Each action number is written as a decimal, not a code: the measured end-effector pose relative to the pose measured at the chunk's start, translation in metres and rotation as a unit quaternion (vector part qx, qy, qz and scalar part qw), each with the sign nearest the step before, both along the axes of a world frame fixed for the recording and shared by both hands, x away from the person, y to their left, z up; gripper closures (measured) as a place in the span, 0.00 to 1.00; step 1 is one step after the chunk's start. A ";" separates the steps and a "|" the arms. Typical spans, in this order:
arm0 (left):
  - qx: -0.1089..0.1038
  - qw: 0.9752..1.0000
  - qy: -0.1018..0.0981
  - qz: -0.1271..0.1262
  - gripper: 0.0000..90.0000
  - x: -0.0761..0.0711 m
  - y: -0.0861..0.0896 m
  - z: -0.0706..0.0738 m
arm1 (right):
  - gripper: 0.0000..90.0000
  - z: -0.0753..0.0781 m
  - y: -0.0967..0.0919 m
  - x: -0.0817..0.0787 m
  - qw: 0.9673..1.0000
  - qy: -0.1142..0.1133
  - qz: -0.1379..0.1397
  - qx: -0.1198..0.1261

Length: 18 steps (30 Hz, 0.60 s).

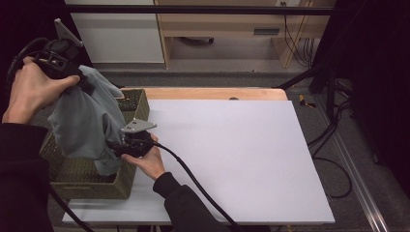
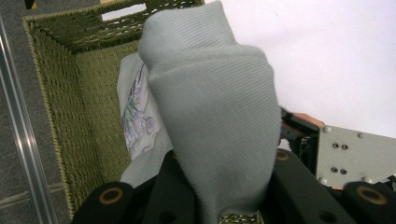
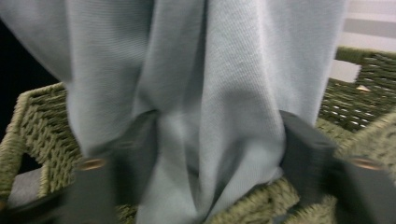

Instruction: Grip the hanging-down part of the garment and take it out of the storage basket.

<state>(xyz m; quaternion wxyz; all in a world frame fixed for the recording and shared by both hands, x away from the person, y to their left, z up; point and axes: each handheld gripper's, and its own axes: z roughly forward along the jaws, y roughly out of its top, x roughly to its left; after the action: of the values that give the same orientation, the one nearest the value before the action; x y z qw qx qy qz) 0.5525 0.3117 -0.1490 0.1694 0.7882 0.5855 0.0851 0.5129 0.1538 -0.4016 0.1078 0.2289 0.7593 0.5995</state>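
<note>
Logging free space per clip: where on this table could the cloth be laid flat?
The white table board lies bare right of the green woven basket to its far and right edges. Crowded at the basket: grey-blue cloth, left gripper, right gripper.

The pale blue-grey knitted garment (image 1: 84, 118) carries a purple floral print on its whitish inner panel; the olive-green woven basket (image 1: 138, 104) sits on the white-topped table (image 1: 241, 154).
</note>
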 end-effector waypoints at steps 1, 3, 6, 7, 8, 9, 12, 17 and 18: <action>0.000 1.000 0.001 0.000 0.89 0.000 0.001 0.000 | 0.69 0.001 0.001 0.000 1.000 0.004 0.001 -0.006; 0.000 1.000 0.002 -0.002 0.89 -0.001 0.002 -0.001 | 0.79 0.000 0.000 0.001 1.000 -0.002 0.000 -0.012; -0.002 1.000 0.002 0.000 0.89 -0.001 0.005 -0.001 | 0.95 0.002 -0.005 0.003 1.000 0.016 0.016 -0.005; -0.004 1.000 0.000 0.003 0.89 -0.002 0.008 -0.001 | 0.96 0.004 -0.008 0.003 0.999 0.022 0.030 -0.003; -0.004 1.000 0.000 0.003 0.89 -0.002 0.008 -0.001 | 0.96 0.004 -0.008 0.003 0.999 0.022 0.030 -0.003; -0.004 1.000 0.000 0.003 0.89 -0.002 0.009 0.000 | 0.96 0.005 -0.009 0.003 0.999 0.019 0.033 -0.006; -0.004 1.000 -0.004 0.007 0.89 -0.003 0.011 0.001 | 0.97 0.012 -0.018 0.000 0.999 0.011 0.041 -0.005; -0.004 1.000 -0.007 0.012 0.89 -0.006 0.015 0.003 | 0.97 0.023 -0.029 -0.004 0.999 0.004 0.039 0.000; -0.004 1.000 -0.008 0.013 0.89 -0.007 0.015 0.003 | 0.97 0.026 -0.033 -0.005 0.999 -0.002 0.040 0.001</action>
<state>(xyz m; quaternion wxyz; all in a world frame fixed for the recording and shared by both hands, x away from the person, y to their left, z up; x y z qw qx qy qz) 0.5455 0.3270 -0.1461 0.1764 0.7790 0.5948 0.0914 0.5078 0.1208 -0.3759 0.0850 0.1973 0.7671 0.6046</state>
